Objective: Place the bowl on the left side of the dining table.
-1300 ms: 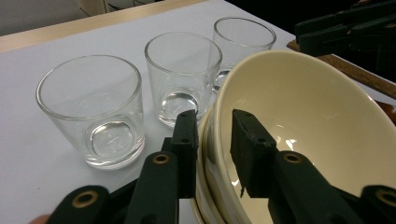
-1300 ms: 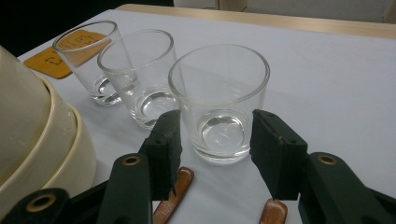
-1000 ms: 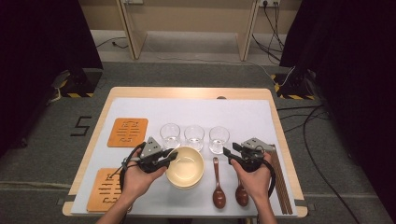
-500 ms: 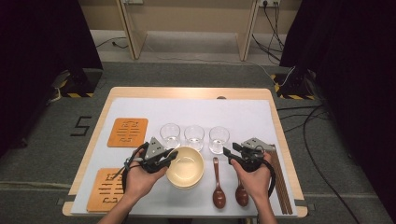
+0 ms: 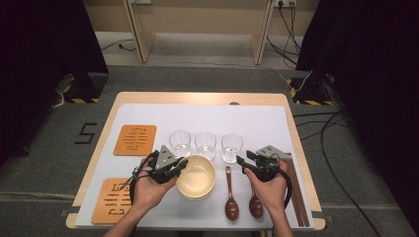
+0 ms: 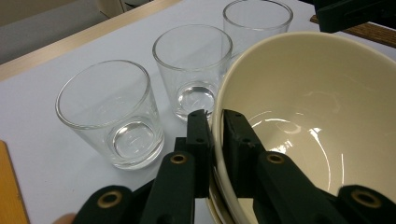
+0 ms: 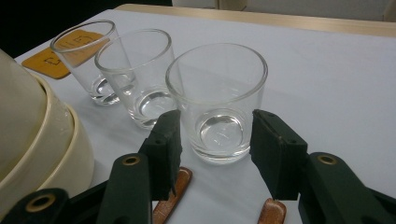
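Note:
Two cream bowls [image 5: 196,176] sit stacked at the table's front middle. My left gripper [image 5: 182,165] reaches in from the left. Its jaws have just been closing and now pinch the upper bowl's [image 6: 303,116] left rim, one pad inside and one outside, as the left gripper [image 6: 215,121] view shows. My right gripper [image 5: 242,162] is open just before the rightmost glass [image 5: 231,146]. In the right gripper [image 7: 215,135] view its jaws frame that glass [image 7: 217,93] without touching it.
Two more glasses [image 5: 180,142] [image 5: 205,144] stand in a row behind the bowls. Two brown wooden spoons [image 5: 230,197] [image 5: 255,202] lie below the right gripper, with dark chopsticks [image 5: 296,192] at the right edge. Two orange coasters [image 5: 135,139] [image 5: 116,200] lie at the left.
The left gripper's jaws have drawn a little closer together on the bowl's rim. Both hands have stayed where they were.

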{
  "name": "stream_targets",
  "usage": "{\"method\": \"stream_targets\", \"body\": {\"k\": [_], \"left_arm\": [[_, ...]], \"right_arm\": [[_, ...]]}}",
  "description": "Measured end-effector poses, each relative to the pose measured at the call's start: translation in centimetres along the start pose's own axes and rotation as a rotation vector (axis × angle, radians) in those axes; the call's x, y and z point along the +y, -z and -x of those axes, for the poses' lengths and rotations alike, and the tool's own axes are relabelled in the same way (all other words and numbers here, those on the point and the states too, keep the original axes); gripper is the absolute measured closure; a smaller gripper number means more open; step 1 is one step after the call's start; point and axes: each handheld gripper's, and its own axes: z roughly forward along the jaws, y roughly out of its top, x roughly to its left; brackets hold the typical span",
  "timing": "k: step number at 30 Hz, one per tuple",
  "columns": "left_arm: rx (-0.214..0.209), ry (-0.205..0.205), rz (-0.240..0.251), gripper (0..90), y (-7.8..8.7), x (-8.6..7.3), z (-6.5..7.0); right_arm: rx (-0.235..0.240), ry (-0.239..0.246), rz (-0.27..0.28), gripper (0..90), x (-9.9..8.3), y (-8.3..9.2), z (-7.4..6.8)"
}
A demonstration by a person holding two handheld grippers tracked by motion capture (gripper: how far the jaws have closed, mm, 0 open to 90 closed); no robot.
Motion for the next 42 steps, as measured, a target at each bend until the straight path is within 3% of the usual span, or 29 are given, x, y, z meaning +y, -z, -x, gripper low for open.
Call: {"method": "stream_targets", "body": {"k": [5,14,21,24,28,29,30,33,42], "left_arm": [[-0.028,0.027,0.007,79.2,0.0,0.0,-0.3],[-0.026,0.009,0.003,79.5,0.0,0.1,-0.3],[-0.036,0.031,0.004,79.0,0.0,0.2,-0.4],[-0.028,0.004,0.001,79.4,0.1,0.2,-0.3],[0.02,-0.064,0.008,81.4,0.2,0.2,0.3],[0.016,-0.052,0.019,82.1,0.4,0.2,0.3],[-0.02,-0.006,0.046,83.0,0.7,0.4,0.1],[0.012,-0.073,0.035,82.9,1.1,0.7,0.5],[-0.015,-0.043,0.085,83.0,1.5,0.5,0.3]], "right_arm": [[0.004,-0.002,-0.006,53.2,0.0,-0.1,-0.1],[0.006,-0.004,-0.01,52.9,-0.1,-0.3,-0.1],[0.006,-0.008,-0.011,52.9,-0.1,-0.3,-0.1],[0.008,-0.004,-0.014,52.9,-0.1,-0.4,-0.1],[0.01,-0.001,-0.014,52.9,-0.2,-0.5,-0.2],[0.01,-0.001,-0.014,52.9,-0.2,-0.4,-0.1],[0.008,-0.003,-0.014,52.9,-0.2,-0.4,-0.1],[0.008,-0.005,-0.012,52.9,-0.2,-0.4,0.0],[0.007,-0.008,-0.009,52.9,-0.1,-0.3,0.1]]}}
